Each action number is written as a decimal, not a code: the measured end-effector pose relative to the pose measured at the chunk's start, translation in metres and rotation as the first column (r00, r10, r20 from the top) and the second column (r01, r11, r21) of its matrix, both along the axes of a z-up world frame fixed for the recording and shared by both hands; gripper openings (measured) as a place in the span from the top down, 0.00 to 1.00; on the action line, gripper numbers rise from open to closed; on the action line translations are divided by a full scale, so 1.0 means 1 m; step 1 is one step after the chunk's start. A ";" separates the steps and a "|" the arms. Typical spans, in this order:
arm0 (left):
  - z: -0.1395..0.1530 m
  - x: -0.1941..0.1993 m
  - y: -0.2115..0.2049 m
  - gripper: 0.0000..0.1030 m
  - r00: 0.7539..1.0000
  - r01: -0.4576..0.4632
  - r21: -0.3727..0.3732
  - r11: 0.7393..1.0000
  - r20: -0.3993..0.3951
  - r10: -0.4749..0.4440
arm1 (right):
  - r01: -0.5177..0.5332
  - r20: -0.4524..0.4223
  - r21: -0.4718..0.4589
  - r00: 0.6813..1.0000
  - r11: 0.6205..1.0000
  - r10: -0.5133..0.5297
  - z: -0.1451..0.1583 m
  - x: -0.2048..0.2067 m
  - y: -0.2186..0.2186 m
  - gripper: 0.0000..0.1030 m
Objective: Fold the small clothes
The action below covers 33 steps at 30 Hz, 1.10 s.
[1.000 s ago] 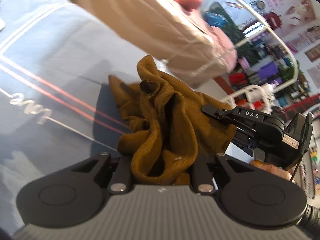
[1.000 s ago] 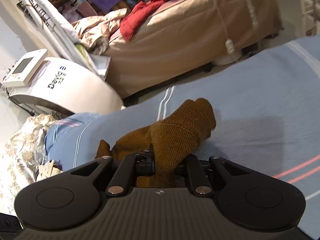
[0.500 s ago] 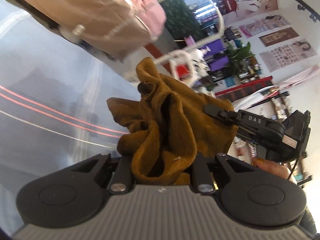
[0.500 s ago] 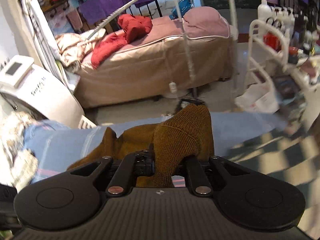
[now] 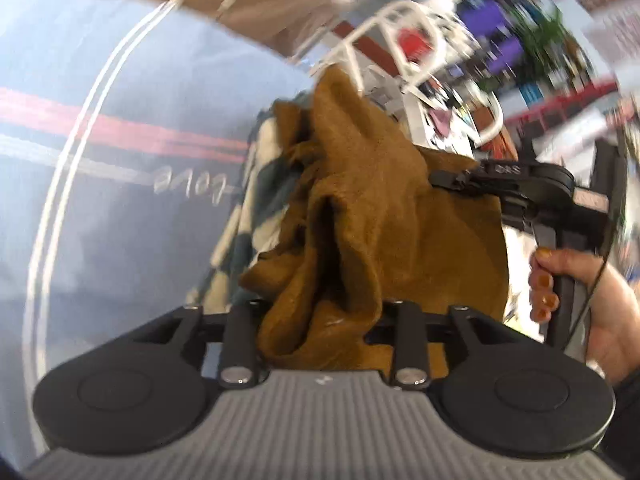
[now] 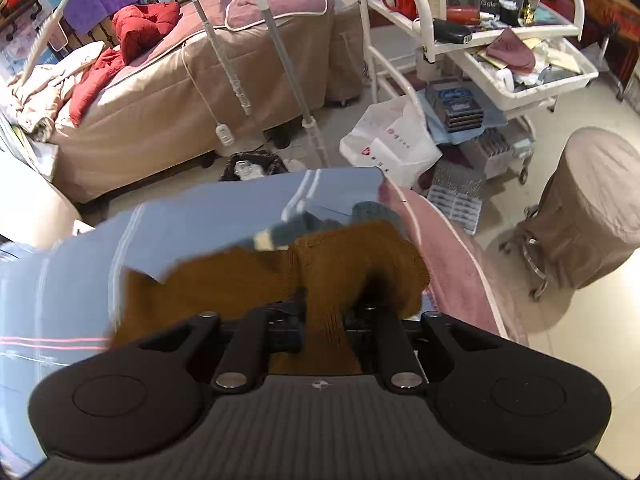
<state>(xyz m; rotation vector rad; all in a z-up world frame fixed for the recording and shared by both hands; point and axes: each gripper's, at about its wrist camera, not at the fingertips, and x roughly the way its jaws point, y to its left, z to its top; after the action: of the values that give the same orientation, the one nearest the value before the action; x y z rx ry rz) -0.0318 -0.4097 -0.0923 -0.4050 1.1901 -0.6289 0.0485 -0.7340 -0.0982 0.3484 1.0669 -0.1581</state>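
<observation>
A brown knit garment point(image 5: 380, 216) hangs bunched between both grippers over the blue striped sheet point(image 5: 120, 80). My left gripper point(image 5: 320, 320) has the cloth filling the space between its jaws, which are opening; its fingertips are hidden under the folds. In the left wrist view the right gripper point(image 5: 452, 178), held by a hand point(image 5: 560, 280), pinches the garment's right edge. In the right wrist view the right gripper point(image 6: 324, 320) has brown knit point(image 6: 352, 264) between its opening jaws. A blue and cream checked cloth point(image 5: 256, 208) lies just under the garment, at the sheet's corner point(image 6: 320, 224).
A pink towel point(image 6: 452, 264) edges the sheet on the right. Beyond are a tan bed with a red garment point(image 6: 140, 28), a white trolley point(image 6: 472, 40) with bottles, a plastic bag point(image 6: 392, 140), a black bin point(image 6: 252, 164) and a covered stool point(image 6: 592, 208).
Both grippers swept the brown garment sideways across the blue sheet to its corner. It now hangs over the checked cloth, and the trolley and stool have come into the right wrist view.
</observation>
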 end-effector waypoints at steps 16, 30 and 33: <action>0.104 -0.010 -0.013 0.30 0.776 0.334 0.207 0.920 0.494 -0.393 | -0.273 0.260 -0.187 0.913 0.944 0.316 0.085 -0.097 0.031 0.58; 0.051 -0.026 -0.070 0.37 0.681 0.449 0.447 0.774 0.389 -0.620 | -0.265 0.125 -0.246 0.945 0.932 0.301 0.013 -0.121 0.047 0.58; 0.076 -0.030 -0.049 0.19 0.723 0.431 0.411 0.804 0.376 -0.580 | -0.188 0.149 -0.205 0.964 0.961 0.220 0.034 -0.129 0.050 0.48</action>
<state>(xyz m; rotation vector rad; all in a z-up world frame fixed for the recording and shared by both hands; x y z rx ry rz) -0.0614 -0.4584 -0.0166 0.3586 0.8735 -0.9506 -0.0810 -0.6844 -0.0639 0.0762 0.9035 -0.0425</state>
